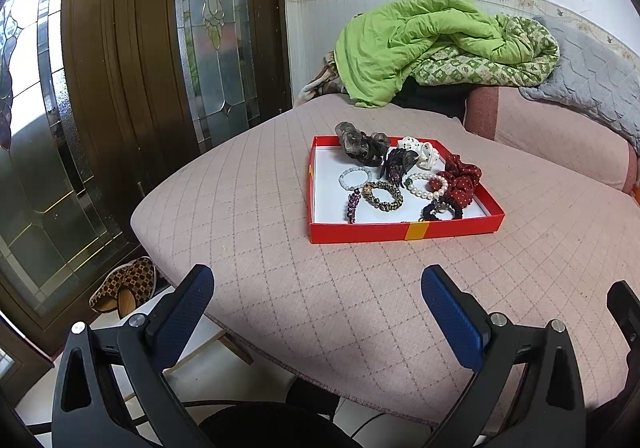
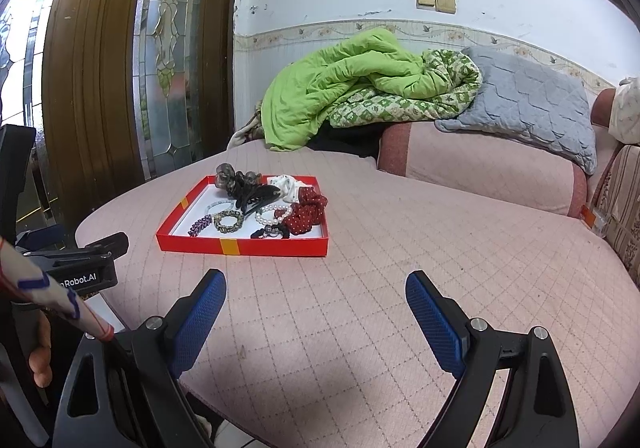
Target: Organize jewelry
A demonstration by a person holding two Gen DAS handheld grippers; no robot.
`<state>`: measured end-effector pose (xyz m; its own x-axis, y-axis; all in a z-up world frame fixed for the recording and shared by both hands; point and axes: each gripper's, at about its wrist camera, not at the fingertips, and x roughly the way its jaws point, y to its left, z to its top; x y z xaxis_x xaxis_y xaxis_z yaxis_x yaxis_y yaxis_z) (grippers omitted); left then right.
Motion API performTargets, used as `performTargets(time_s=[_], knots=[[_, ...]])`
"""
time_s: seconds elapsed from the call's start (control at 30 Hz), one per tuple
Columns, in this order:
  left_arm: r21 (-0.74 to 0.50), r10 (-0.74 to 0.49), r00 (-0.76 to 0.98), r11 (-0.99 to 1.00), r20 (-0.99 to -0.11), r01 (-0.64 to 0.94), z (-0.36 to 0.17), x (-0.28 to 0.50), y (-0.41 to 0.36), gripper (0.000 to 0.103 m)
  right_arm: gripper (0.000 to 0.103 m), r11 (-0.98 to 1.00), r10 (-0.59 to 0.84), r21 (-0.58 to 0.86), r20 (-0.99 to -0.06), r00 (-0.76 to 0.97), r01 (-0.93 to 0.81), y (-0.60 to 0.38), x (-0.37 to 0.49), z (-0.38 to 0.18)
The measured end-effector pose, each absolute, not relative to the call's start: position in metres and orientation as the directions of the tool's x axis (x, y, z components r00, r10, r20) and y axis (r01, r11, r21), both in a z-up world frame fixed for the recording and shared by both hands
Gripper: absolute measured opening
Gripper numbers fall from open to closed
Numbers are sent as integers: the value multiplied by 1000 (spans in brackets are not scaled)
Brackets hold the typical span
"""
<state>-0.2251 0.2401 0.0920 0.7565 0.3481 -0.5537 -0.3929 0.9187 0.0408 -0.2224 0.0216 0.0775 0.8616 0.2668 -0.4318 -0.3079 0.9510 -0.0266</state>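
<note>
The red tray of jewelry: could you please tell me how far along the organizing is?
Done: every piece already lies in the red tray. In hand: nothing; left gripper and right gripper are open, short of it. Left: pearl bracelet, red scrunchie and the rest sit jumbled.

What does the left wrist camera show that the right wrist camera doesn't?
Only the left wrist view shows the checkered slippers on the floor by the door. Only the right wrist view shows the left gripper's body from the side and a sleeve. Both share the red tray of jewelry, the green blanket, and open blue-padded fingers.
</note>
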Motion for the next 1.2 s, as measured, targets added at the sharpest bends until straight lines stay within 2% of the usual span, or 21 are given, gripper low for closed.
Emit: performTargets(time_s=[1.2], knots=[[48, 348, 752, 920, -560, -390, 88, -224, 241, 103, 94, 952, 268, -20, -434, 860, -307, 17, -222, 77]])
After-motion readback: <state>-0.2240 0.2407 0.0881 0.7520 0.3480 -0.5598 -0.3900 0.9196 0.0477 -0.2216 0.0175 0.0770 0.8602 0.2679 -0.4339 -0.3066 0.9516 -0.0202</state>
